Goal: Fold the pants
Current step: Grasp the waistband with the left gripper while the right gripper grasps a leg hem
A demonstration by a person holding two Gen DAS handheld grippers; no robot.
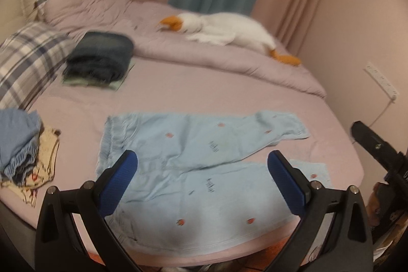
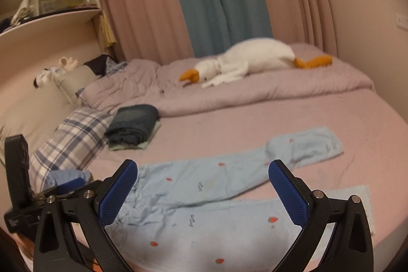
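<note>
The pants point(image 1: 193, 165) lie spread flat on the bed point(image 1: 204, 91) near its front edge, legs splayed apart. I have my left claw point(image 1: 202, 179) and right claw point(image 2: 202, 189) both gaping wide above them, empty. My worry: pinching one layer only, or snagging the sheet, would skew the fold.

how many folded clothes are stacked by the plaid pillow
2 visible: dark folded jeans on top, a pale green folded piece beneath, beside the plaid pillow. More may be hidden between them.
</note>
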